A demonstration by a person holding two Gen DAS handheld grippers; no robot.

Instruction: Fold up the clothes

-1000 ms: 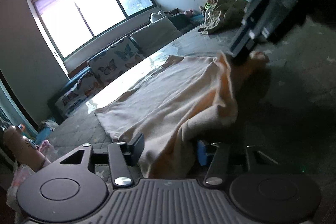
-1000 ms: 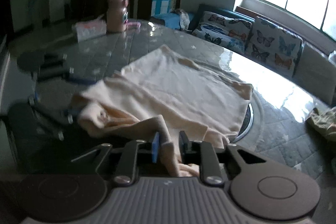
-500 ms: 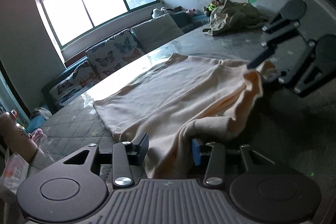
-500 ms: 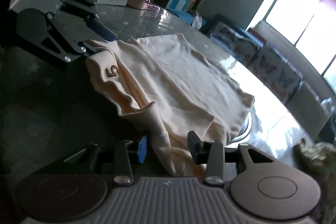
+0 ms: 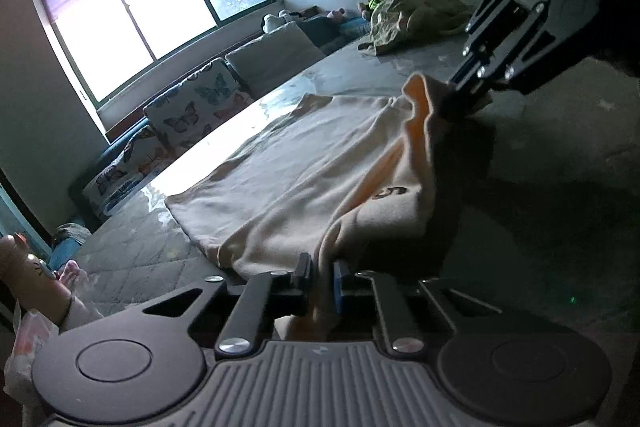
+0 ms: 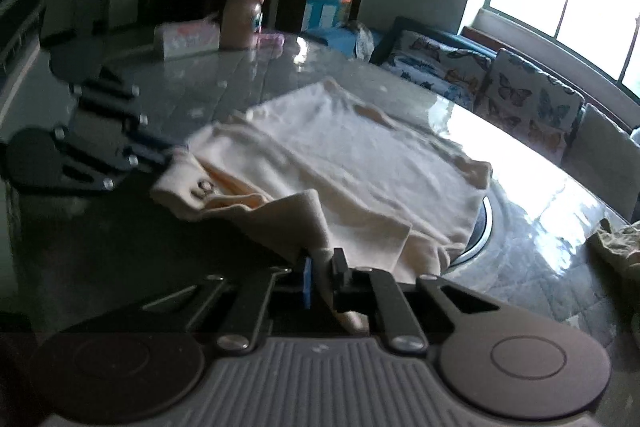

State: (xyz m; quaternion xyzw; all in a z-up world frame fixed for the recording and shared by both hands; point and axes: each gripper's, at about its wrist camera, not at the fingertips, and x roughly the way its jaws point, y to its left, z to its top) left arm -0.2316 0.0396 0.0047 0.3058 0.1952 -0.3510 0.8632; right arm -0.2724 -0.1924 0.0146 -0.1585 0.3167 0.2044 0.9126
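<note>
The cream garment point(image 5: 304, 163) lies spread on the grey table point(image 5: 560, 155), its far part flat toward the window side and its near edge lifted off the surface at two spots. A small dark emblem point(image 5: 390, 191) shows on the raised fold. The left gripper point(image 5: 320, 277) has its fingers drawn narrow on a pinch of this edge, cloth bunched between the pads. The right gripper point(image 6: 322, 273) is likewise nearly closed on a second pinch of the same edge, and in the left wrist view it appears at the far right, holding a peak of fabric up.

The step in hand looks like carrying the near edge over onto the flat part. To do it well, both pinches should travel together at even height, so the edge stays taut between them and lands parallel to the far hem. Lifting only enough to clear the cloth below avoids dragging the flat part across the glossy top. Release should come only once the edge rests flat.

Counted: one cream garment in work, two grippers, one table. An olive cloth heap point(image 5: 412, 15) sits at the far end, probably another garment, though the dim view leaves that unsure. In the right wrist view, one pink bottle point(image 6: 242, 15) and one tissue pack point(image 6: 188, 37) stand side by side at the far left. About three butterfly cushions point(image 6: 520, 95) line the bench beyond.
</note>
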